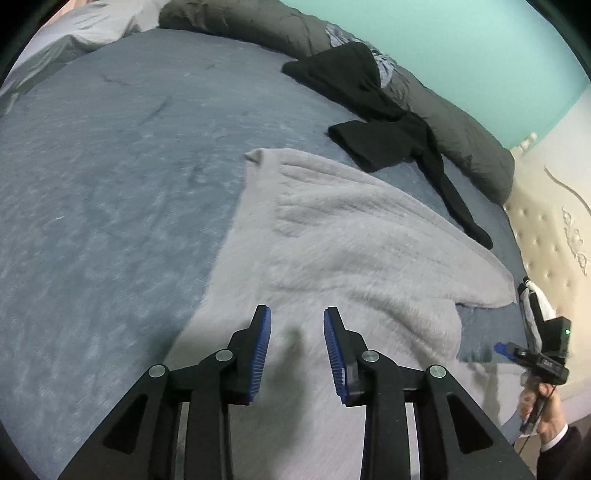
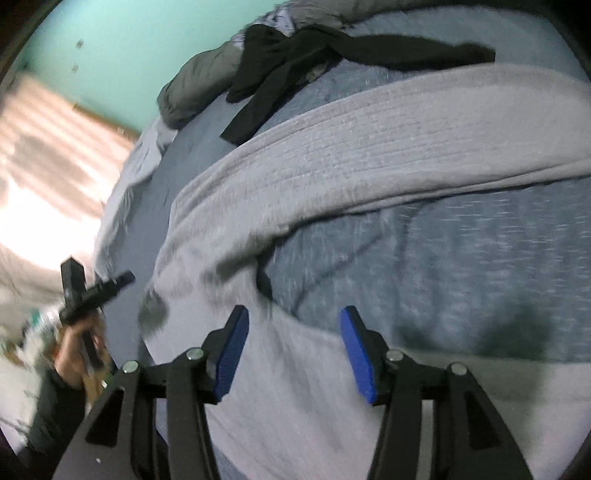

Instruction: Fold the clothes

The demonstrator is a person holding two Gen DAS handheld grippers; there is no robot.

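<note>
no brand, label or legible writing shows anywhere. at 6 o'clock in the left wrist view the left gripper [image 1: 297, 315] hangs over the grey sweater [image 1: 354, 251], its jaws apart with nothing between them; the pads are ribbed blue rubber on black hinged plastic arms with round metal pins. in the right wrist view the right gripper [image 2: 294, 314] is the same build, jaws spread wide and empty, above the spot where the sweater's edge meets the bed [image 2: 461, 258].

the sweater is a pale, fuzzy ribbed knit, lying spread and partly folded over itself on the bed, with a narrow end reaching toward 11 o'clock in the left view. the bed cover is a blue-grey plush with a mottled nap.

at 4 o'clock in the left view a hand [image 1: 546, 413] in a dark sleeve grips the other tool's handle, where a small green light glows.

farther off, at 1 o'clock, a black garment [image 1: 373, 107] of thin smooth cloth lies crumpled, one long narrow leg trailing toward 3 o'clock. behind it runs a rolled, quilted dark grey duvet [image 1: 461, 125], then a teal wall [image 1: 461, 33]. a cream tufted, buttoned headboard [image 1: 546, 236] stands at 3 o'clock.
</note>
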